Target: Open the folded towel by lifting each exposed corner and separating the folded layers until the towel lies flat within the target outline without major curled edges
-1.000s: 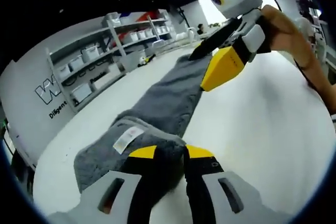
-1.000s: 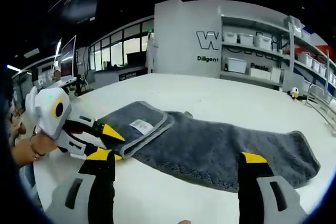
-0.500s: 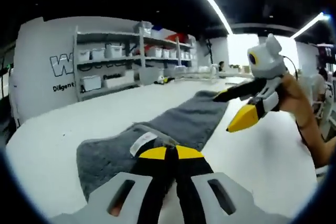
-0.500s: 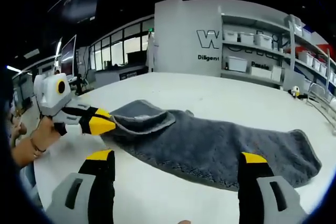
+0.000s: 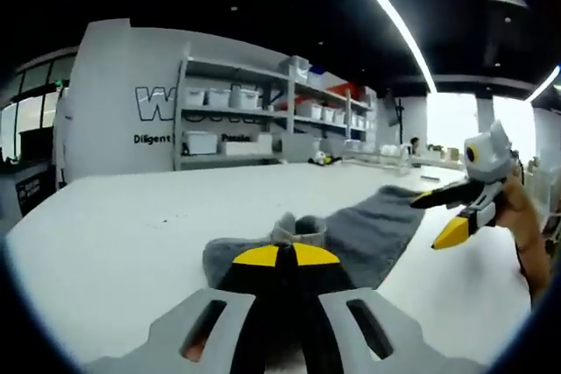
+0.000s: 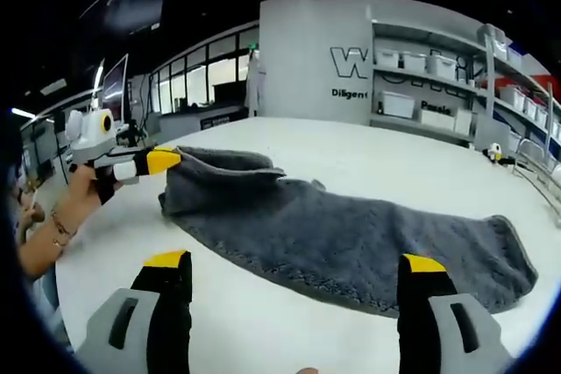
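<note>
Here the grey towel (image 6: 351, 238) lies long across the white table (image 6: 289, 326), and its end near the left gripper (image 6: 162, 160) is raised off the surface. In the right gripper view this gripper has its yellow-tipped jaws pressed together on the folded corner, so the top layer hangs from it like a small tent. In the left gripper view its own jaws (image 5: 279, 256) are closed with the towel (image 5: 368, 229) bunched just beyond them. The right gripper (image 6: 294, 264) has its jaws spread wide and holds nothing; it hovers above the near long edge, apart from the cloth.

I judge the towel to be soft, thick and limp, not heavy, with a plush pile that gives good friction, so it should not slip from a firm pinch. It will sag and fold wherever it is not supported. The best hold is the hemmed border at a corner, taking only the upper layer. No target outline is visible on the table.
</note>
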Motion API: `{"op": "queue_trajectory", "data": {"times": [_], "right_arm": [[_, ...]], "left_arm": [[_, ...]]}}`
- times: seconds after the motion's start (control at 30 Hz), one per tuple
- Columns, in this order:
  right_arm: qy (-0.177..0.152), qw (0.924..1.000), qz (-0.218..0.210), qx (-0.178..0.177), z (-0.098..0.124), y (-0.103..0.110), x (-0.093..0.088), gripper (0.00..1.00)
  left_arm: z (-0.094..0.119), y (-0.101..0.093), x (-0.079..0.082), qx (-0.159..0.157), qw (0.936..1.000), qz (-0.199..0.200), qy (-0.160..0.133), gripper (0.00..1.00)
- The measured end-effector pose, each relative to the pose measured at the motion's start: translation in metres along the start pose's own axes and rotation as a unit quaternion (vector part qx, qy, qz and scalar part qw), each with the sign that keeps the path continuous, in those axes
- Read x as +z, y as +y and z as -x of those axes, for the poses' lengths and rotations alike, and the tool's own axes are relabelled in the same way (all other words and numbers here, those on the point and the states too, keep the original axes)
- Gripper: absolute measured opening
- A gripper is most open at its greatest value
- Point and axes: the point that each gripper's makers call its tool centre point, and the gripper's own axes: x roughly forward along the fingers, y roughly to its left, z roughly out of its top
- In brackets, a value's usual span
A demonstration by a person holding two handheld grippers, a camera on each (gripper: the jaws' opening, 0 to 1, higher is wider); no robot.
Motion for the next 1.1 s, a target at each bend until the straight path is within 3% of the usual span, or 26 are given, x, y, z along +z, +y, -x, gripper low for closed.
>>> {"op": "queue_trajectory", "data": {"times": [0.13,0.3,0.67,0.97,1.1], "right_arm": [[0.004,1.0000,0.002,0.001,-0.001,0.001,-0.001,0.99],[0.007,1.0000,0.006,0.001,-0.002,0.002,-0.003,0.99],[0.018,0.9998,0.012,0.003,-0.004,0.004,-0.006,0.99],[0.026,0.9995,0.018,0.003,-0.006,0.006,-0.010,0.99],[0.030,0.9993,0.021,0.005,-0.007,0.007,-0.011,0.99]], "left_arm": [[0.012,0.024,-0.002,0.036,0.9986,-0.039,0.009,0.03],[0.029,0.047,-0.008,0.055,0.9982,-0.023,0.006,0.03],[0.069,0.104,-0.005,0.118,0.9927,-0.027,-0.001,0.03],[0.095,0.144,-0.031,0.151,0.9883,0.000,0.023,0.03],[0.099,0.147,-0.045,0.153,0.9871,0.005,0.047,0.03]]}}
